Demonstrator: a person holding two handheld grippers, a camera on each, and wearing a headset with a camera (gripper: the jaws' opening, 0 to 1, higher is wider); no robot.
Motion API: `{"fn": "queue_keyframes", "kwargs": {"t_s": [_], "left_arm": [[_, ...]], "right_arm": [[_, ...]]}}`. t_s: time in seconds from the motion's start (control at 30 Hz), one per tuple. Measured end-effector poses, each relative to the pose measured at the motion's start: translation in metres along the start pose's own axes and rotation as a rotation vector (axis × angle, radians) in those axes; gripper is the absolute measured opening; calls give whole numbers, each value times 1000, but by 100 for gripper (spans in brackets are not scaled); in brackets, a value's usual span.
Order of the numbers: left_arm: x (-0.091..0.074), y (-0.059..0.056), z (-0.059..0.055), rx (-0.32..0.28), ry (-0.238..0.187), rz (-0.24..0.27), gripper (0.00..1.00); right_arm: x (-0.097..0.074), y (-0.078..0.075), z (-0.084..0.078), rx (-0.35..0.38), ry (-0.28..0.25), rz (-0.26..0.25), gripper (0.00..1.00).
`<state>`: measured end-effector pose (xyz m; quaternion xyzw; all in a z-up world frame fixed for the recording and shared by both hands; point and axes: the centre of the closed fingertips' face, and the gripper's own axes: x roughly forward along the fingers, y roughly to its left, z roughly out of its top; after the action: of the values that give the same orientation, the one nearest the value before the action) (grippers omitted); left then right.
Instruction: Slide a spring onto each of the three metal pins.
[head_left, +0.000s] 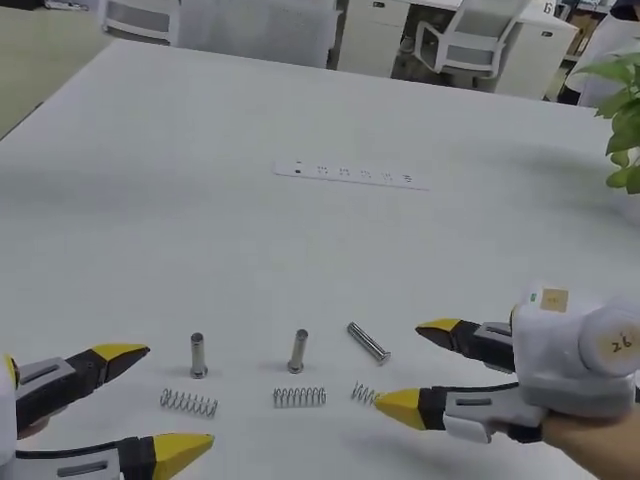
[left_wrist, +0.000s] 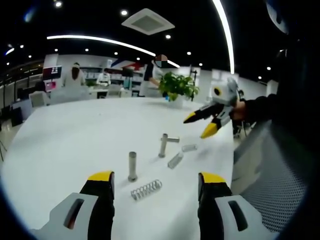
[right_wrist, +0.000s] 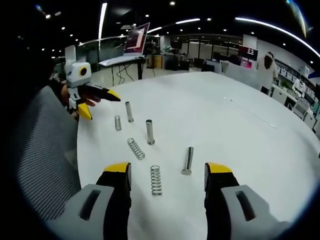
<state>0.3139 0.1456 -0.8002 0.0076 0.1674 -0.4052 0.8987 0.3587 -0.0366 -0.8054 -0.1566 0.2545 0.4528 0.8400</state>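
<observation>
springs (right_wrist: 135, 148): three short coils lie on their sides in a row near the near edge of the white table (head_left: 330, 250). we name them left spring (head_left: 189, 402), middle spring (head_left: 300, 397) and right spring (head_left: 362, 393). in the head view the last is partly hidden behind the lower jaw of the right gripper (head_left: 405, 363).
pins (right_wrist: 149, 132): one sits just beyond each spring. left pin (head_left: 198, 355) and middle pin (head_left: 298, 351) stand upright on their wider heads, while right pin (head_left: 368, 342) lies flat and slanted.
why laid so: we read the pairing as deliberate. each spring waits close to its own pin but apart from it, so one short lift should serve. no spring is on a pin yet.
left gripper (head_left: 168, 397): jaws spread wide and holding nothing, low over the table. the left spring lies just ahead between them, untouched.
right gripper: jaws likewise apart and empty, with the tips pointing left at the right spring and right pin. we judge it is lined up to take one of the two.
look of the springs: thin bright wire with open, even turns, close to the pins in length. we expect them to be light and to roll or squash under a hard pinch.
look of the pins: plain polished rods, flared at one end.
our view of the next move: the right pin needs standing up or holding before its spring goes on.
</observation>
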Motion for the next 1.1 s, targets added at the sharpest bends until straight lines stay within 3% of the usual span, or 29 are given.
{"fn": "queue_keyframes", "kwargs": {"t_s": [0.4,0.7,1.1], "left_arm": [[1,1,1,0,0,-4,63],[0,2,-1,-7,-1,3,62],[-1,4,-1,-6,-2,8,62]], "right_arm": [[26,-22,11,-24,92,-36,39],[49,-37,5,42,145,-97,25],[69,-48,0,84,224,-116,16]]}}
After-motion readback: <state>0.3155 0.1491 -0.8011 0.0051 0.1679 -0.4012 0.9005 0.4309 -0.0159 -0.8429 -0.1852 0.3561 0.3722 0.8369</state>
